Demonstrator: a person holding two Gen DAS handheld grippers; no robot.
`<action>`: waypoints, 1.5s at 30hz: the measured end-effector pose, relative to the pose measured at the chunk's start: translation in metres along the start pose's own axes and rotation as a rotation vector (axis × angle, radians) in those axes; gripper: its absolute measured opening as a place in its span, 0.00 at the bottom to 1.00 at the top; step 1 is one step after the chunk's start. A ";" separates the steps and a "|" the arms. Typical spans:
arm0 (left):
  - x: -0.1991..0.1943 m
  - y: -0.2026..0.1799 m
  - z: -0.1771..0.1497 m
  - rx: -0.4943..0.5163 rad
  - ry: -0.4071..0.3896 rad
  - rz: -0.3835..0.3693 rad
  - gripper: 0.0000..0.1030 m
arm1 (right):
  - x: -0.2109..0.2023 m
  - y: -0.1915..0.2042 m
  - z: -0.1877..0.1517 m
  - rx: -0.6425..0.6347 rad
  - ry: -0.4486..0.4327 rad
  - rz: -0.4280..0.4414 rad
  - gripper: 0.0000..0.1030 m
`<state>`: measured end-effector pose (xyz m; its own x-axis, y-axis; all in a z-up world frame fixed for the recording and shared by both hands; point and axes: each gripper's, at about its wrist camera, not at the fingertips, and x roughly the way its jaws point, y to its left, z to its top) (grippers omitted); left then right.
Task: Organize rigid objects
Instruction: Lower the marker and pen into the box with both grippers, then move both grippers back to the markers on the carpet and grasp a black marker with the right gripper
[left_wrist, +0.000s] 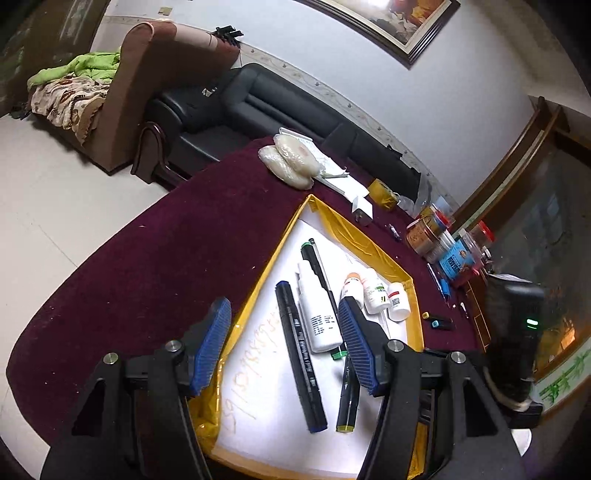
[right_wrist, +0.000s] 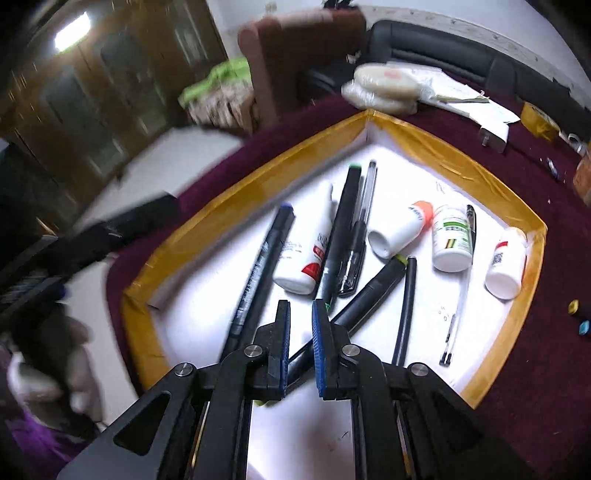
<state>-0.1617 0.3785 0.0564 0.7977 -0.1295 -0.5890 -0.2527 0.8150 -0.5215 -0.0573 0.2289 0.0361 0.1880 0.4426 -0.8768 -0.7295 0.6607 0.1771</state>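
Two blue-padded jaws of the left gripper (left_wrist: 284, 347) stand well apart above the yellow-walled tray (left_wrist: 364, 230), gripping nothing; a blue-capped marker (left_wrist: 300, 356) and white bottle (left_wrist: 319, 314) lie between them in the left wrist view. From the right wrist, the right gripper (right_wrist: 300, 343) is nearly together and empty, over a yellow-capped marker (right_wrist: 364, 295) toward two o'clock.

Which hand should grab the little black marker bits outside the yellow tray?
Probably right. The black marker bits with yellow and blue tips lie on the maroon cloth past the right wall of the yellow-walled tray, on that hand's side. The right tongs are shut, so open first.
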 end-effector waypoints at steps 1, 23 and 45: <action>0.000 0.001 0.000 -0.002 0.001 0.001 0.58 | 0.009 0.000 0.005 0.002 0.031 -0.027 0.10; -0.006 -0.027 -0.008 0.051 0.020 -0.009 0.60 | -0.001 -0.063 0.018 0.172 -0.037 0.109 0.10; 0.004 -0.099 -0.036 0.209 0.103 -0.047 0.65 | -0.172 -0.292 -0.129 0.674 -0.375 -0.282 0.32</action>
<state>-0.1529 0.2769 0.0838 0.7429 -0.2187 -0.6326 -0.0890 0.9045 -0.4171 0.0383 -0.1186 0.0776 0.5998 0.2995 -0.7420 -0.0924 0.9470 0.3076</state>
